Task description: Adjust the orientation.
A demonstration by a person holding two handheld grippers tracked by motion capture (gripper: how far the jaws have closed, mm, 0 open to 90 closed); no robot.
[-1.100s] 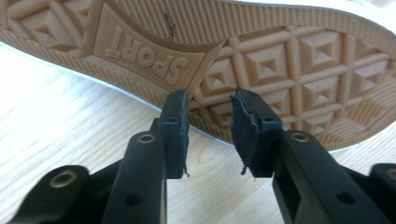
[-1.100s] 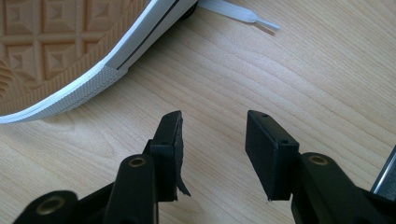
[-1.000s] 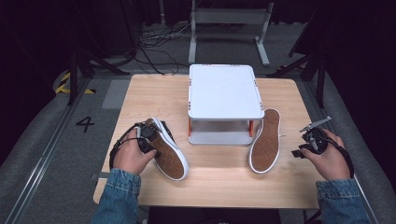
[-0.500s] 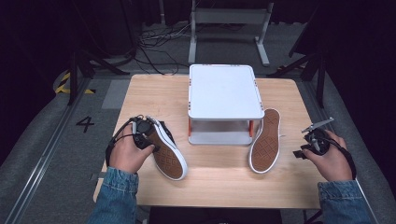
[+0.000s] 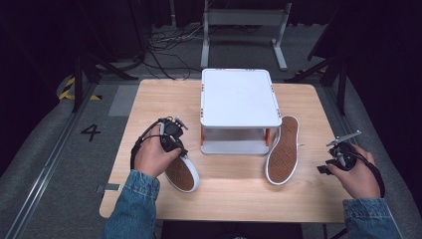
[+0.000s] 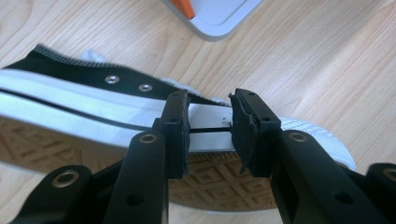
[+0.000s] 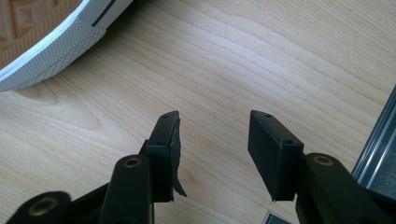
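Observation:
A black canvas shoe [image 5: 183, 175] [image 6: 70, 100] with a white rubber edge lies on its side at the table's front left, brown sole toward me. My left gripper [image 5: 179, 151] [image 6: 210, 130] points down at it. Its jaws have just been closing and stand a little apart, tips against the white sidewall, with nothing pinched between the pads. The matching shoe [image 5: 282, 152] [image 7: 51, 46] lies sole up to the right of a white stand [image 5: 239, 97]. My right gripper [image 5: 338, 152] [image 7: 212, 140] hovers open over bare wood near the right edge.
The white two-level stand [image 6: 219, 18] with orange posts sits at the middle of the wooden table [image 5: 234, 199]. The table's right edge and a metal rail [image 7: 380, 140] are close beside the right gripper. Dark floor with cables and stands surrounds the table.
The left hand has shifted right and up along the shoe, now covering its heel end. The right hand and right shoe stay put.

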